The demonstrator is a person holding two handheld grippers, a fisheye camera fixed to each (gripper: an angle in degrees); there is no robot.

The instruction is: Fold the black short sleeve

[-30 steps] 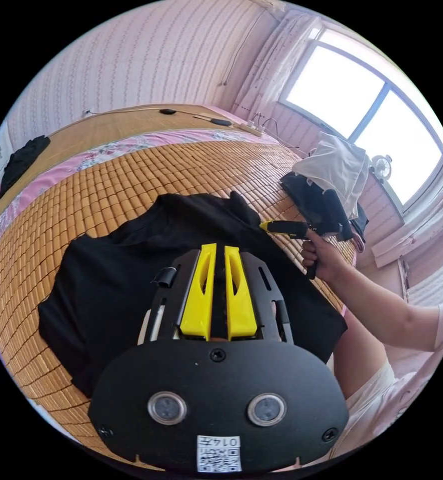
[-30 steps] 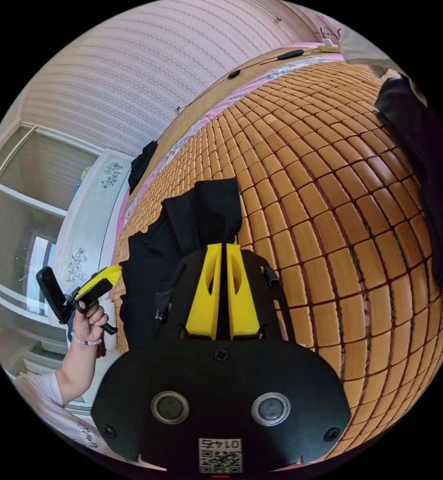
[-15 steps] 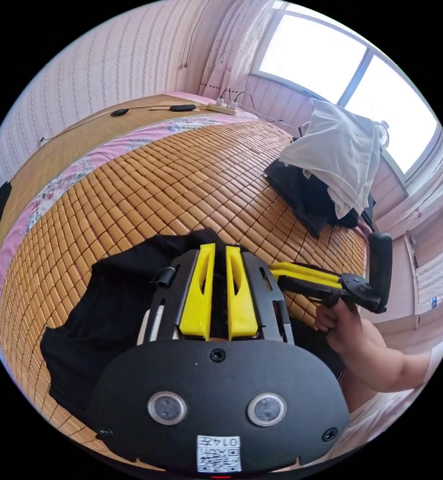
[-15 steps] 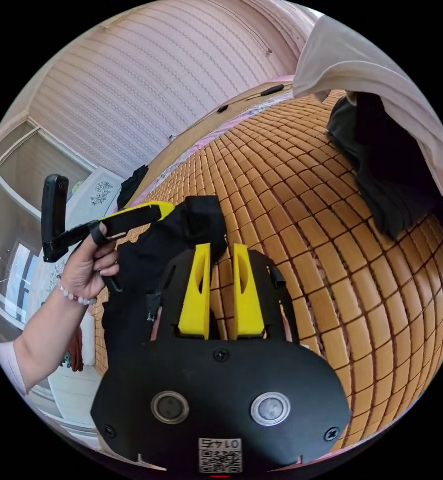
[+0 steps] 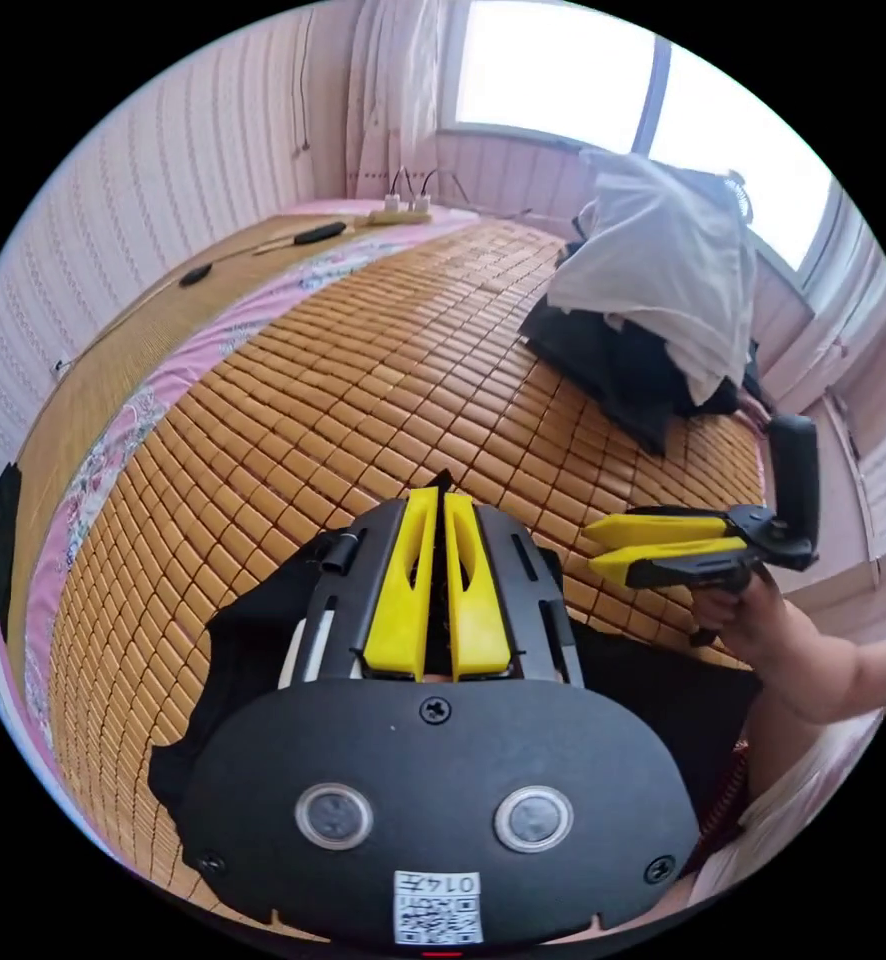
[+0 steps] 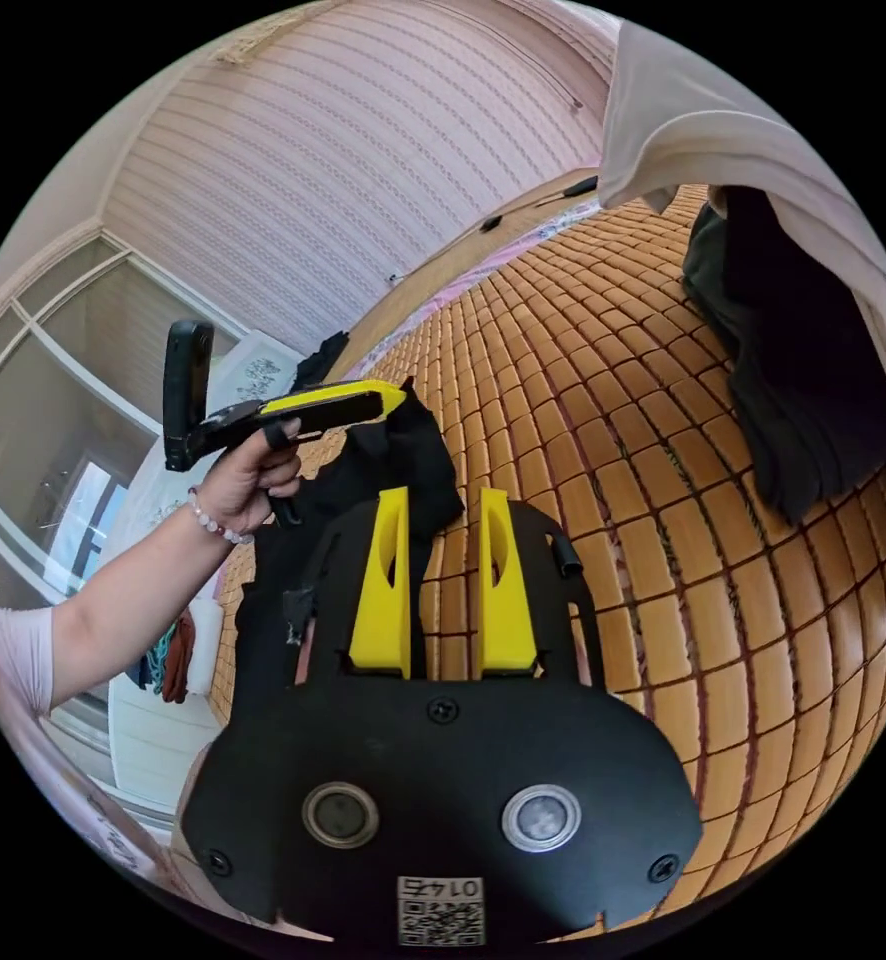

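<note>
The black shirt [image 5: 253, 640] lay on the bamboo mat [image 5: 383, 380] of the bed, near the edge where the person stood, with part of it lifted off the mat. In the left gripper view the left tongs [image 5: 441, 500] had their jaws pressed together on a peak of black cloth that showed just past the tips. In the right gripper view those same tongs pinched a corner of the shirt from which the fabric hung down in loose folds. The right tongs [image 6: 448, 500] were spread, with bare mat showing between the jaws and the hanging cloth just beside the left-hand jaw, not gripped. The person's hand [image 6: 248, 480] held the left tool's handle.

The shirt looked light and very soft: it drooped and bunched under its own weight, so it would likely follow whichever corner was pulled and would not hold a crease unless laid flat. It seemed unlikely to slip from a firm pinch, and not fragile. A sensible hold for the free tongs would be another corner or a hem edge well apart from the pinched one, so the cloth could be drawn taut between the two.

A heap of dark and white clothes [image 5: 653, 290] sat at the far side of the mat.
</note>
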